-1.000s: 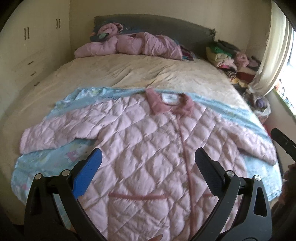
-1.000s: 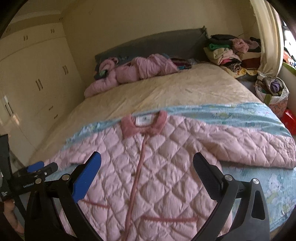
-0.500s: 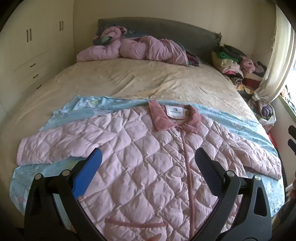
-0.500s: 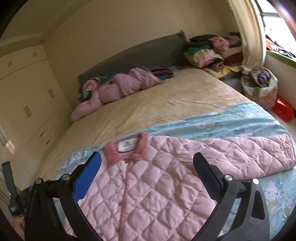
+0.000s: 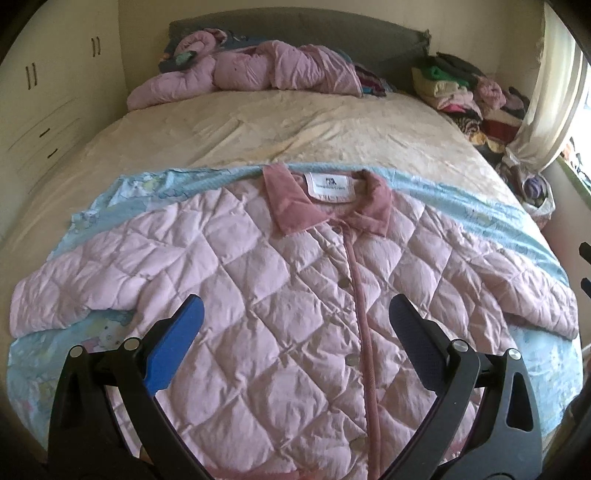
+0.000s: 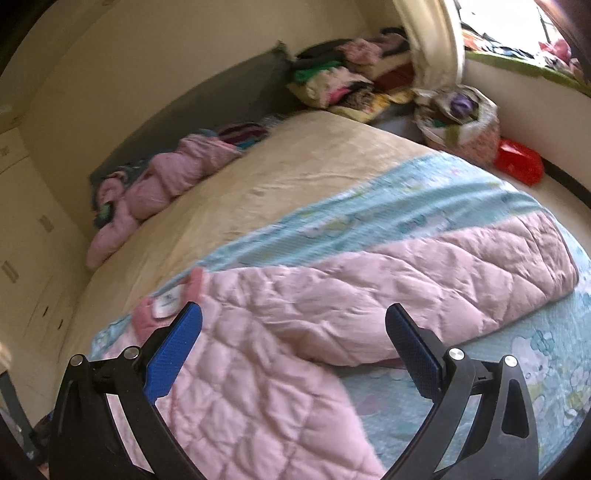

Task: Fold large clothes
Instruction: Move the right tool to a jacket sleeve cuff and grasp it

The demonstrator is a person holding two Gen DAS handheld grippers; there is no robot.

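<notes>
Two claws, both spread wide, and neither has hold of anything. Left claw (image 5: 295,317) hangs above the chest of the pink quilted jacket (image 5: 288,295), its blue pads (image 5: 173,347) parted either side of the buttoned front placket (image 5: 360,321). Nothing between them but air. Right claw (image 6: 293,328) is just as wide, poised over the jacket's right shoulder, where the right sleeve (image 6: 443,273) stretches out toward the edge of the bed (image 5: 295,125); that view is blurred, so fine detail is lost.

Moving outward: the jacket lies face up and flat, buttoned, darker pink collar (image 5: 328,203) pointing toward the headboard (image 5: 295,33), white label (image 5: 330,186) showing inside the neck. Both sleeves are spread to the sides, the left sleeve (image 5: 92,288) running out to the other edge. Under the jacket sits a light blue cartoon-print blanket (image 5: 480,218), covering the near part of the bed, and beyond it the cream bedspread is bare and creased.

Farther back, a heap of pink padded clothing (image 5: 258,70) rests against the grey headboard. Off to the right of the bed, a stack of folded clothes (image 5: 461,88) in mixed colours, a pale curtain (image 5: 554,85) by the window, a bag stuffed with fabric (image 6: 461,118) on the floor with a red object (image 6: 517,162) just beside it. Cream wardrobe doors and drawers (image 5: 48,103) line the left wall.
</notes>
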